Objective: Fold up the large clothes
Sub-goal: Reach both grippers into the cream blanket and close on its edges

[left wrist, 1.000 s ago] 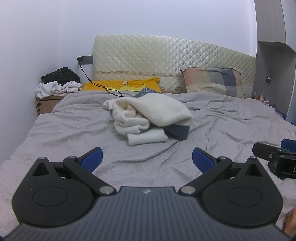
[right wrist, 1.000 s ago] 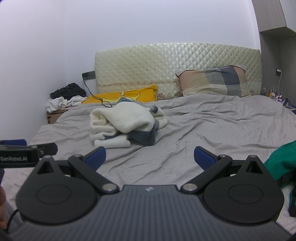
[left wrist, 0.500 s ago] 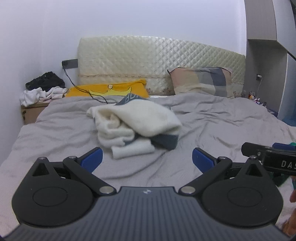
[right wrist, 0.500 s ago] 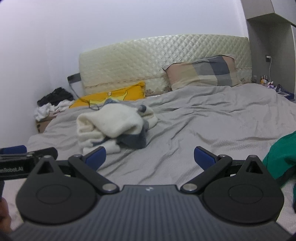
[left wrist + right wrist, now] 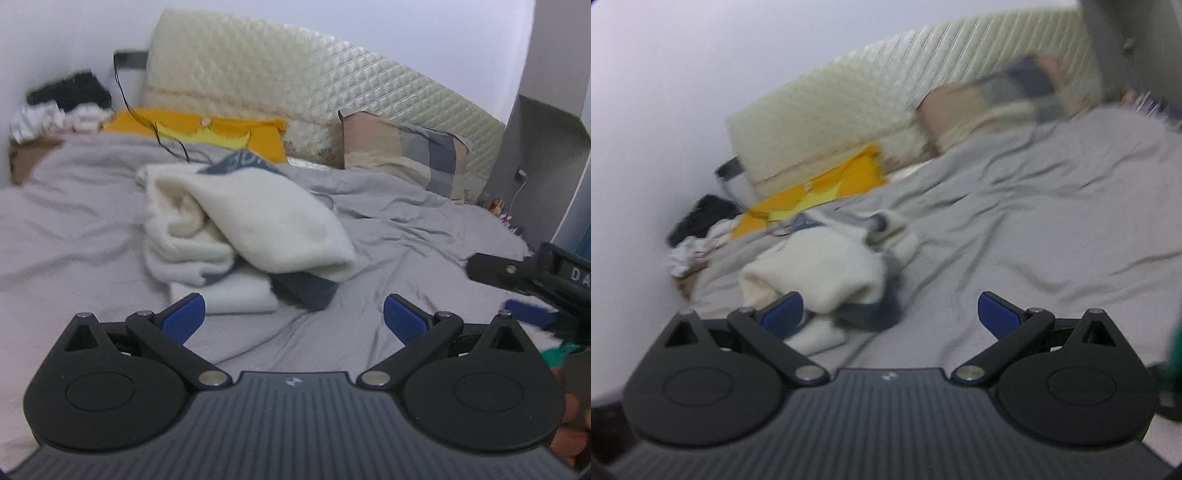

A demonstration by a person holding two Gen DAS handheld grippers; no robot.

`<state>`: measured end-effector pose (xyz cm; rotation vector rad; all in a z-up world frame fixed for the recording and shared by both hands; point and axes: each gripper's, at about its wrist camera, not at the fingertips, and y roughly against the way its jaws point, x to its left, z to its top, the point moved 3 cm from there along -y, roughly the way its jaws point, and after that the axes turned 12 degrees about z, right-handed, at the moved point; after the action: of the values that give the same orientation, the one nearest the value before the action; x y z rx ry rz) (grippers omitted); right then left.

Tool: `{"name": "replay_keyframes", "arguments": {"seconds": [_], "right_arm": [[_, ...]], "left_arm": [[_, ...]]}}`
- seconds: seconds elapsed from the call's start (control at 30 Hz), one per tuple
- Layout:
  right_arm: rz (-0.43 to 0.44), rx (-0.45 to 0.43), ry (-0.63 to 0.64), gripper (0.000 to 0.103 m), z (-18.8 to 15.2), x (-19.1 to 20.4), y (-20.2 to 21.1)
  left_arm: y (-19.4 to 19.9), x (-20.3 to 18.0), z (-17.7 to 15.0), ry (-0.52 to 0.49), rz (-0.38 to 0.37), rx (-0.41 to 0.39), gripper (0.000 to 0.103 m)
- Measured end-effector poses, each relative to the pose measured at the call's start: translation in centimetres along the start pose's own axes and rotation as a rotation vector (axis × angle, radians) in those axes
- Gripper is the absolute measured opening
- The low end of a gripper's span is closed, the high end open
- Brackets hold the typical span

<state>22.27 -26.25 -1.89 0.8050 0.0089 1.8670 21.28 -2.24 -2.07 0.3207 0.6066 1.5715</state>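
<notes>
My left gripper has its blue pads spread wide with nothing between them, held low over the grey sheet; my right gripper is just as wide apart and empty, its view smeared by motion. In the left view the right gripper shows at the right edge. Just ahead of both lies the sweater, a cream heap with grey-blue trim, bunched and rolled on itself near the middle of the bed, its lower edge close to my left pads. Beyond it sit a yellow cushion and a checked pillow against the headboard. I judge this the reach-in, before any fold: next I must find two edges or shoulders, pinch them, and spread the heap flat.
</notes>
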Motion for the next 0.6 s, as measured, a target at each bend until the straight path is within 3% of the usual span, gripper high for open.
{"name": "replay_keyframes", "arguments": {"seconds": [0.17, 0.33, 0.6], "right_arm": [[0.084, 0.045, -0.138, 0.098, 0.9, -3.0, -6.7], [0.182, 0.051, -0.23, 0.094, 2.4, -5.8, -13.6], [0.281, 0.074, -0.33, 0.071, 5.8, -10.4, -24.8]], "left_arm": [[-6.1, 0.5, -0.1, 0.058, -0.074, 0.029, 0.103], [-12.0, 1.5, 0.0, 0.148, -0.197, 0.05, 0.103], [-18.6, 0.2, 1.3, 0.248, -0.336, 0.09, 0.093]]}}
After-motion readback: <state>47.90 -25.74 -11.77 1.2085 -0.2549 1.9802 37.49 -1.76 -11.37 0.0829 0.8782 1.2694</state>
